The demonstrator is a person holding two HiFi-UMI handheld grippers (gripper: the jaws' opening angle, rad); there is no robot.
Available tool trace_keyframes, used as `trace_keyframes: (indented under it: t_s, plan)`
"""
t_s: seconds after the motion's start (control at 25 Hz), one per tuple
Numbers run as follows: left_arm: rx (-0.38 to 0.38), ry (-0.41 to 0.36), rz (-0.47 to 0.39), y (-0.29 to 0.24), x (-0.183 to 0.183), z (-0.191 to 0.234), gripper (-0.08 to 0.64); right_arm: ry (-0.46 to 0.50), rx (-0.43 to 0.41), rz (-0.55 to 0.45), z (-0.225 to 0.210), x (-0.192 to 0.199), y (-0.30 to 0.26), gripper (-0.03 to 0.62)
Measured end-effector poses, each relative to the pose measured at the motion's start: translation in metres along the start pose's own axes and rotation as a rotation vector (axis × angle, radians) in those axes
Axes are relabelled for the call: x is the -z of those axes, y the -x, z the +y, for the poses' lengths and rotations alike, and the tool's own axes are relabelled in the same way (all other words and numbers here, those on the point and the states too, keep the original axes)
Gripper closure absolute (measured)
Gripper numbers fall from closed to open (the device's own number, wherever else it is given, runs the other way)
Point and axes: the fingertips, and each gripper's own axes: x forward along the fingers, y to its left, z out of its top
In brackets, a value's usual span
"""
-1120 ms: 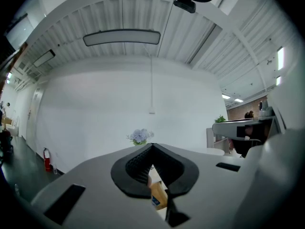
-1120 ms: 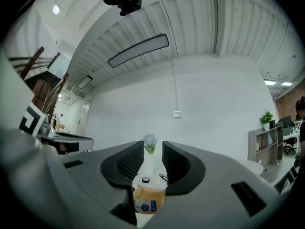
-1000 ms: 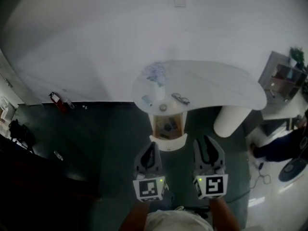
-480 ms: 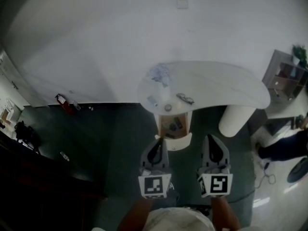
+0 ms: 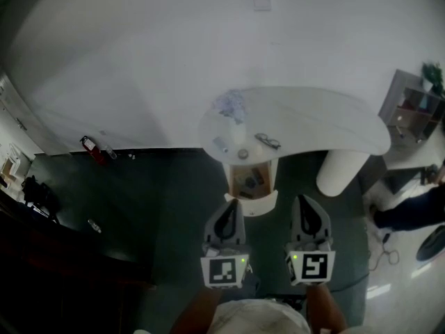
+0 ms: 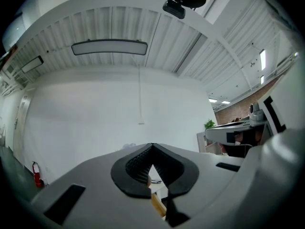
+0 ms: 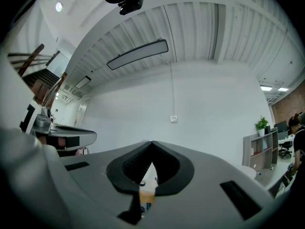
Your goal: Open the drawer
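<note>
In the head view a white curved table (image 5: 327, 120) carries a drawer (image 5: 252, 184) that stands pulled out toward me. Its wooden inside shows a few small items, and its white front (image 5: 253, 205) faces me. My left gripper (image 5: 231, 204) is shut with nothing in it, its tips close to the front's left end; whether they touch I cannot tell. My right gripper (image 5: 302, 200) is shut and empty, off to the drawer's right. In the left gripper view the gripper (image 6: 152, 146) has its jaws meeting at the tip. The right gripper (image 7: 152, 143) in its own view shows the same.
On the tabletop lie a crumpled wrapper (image 5: 231, 106), glasses (image 5: 267, 142), a card (image 5: 221, 145) and a small round thing (image 5: 243, 154). A thick white table leg (image 5: 341, 172) stands right of the drawer. A seated person (image 5: 410, 211) and a shelf (image 5: 417, 106) are at right, a dark desk (image 5: 55, 249) at left.
The right gripper's jaws, apart a second ago, have closed on nothing. The head view has shifted a little. The drawer stays pulled out.
</note>
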Motion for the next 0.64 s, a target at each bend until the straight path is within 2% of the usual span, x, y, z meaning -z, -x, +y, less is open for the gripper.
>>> trace_keyframes:
  t_s: [0.4,0.64]
  plan:
    - [-0.023,0.033,0.002,0.0026,0.0004,0.0045,0.557,0.020,0.003,0.008,-0.0022,0.0018,-0.0016,0.588]
    - [-0.023,0.020,-0.002,-0.0023,-0.0004,0.0061,0.557,0.026,0.004,-0.026,-0.0007,-0.0024,-0.0086,0.588]
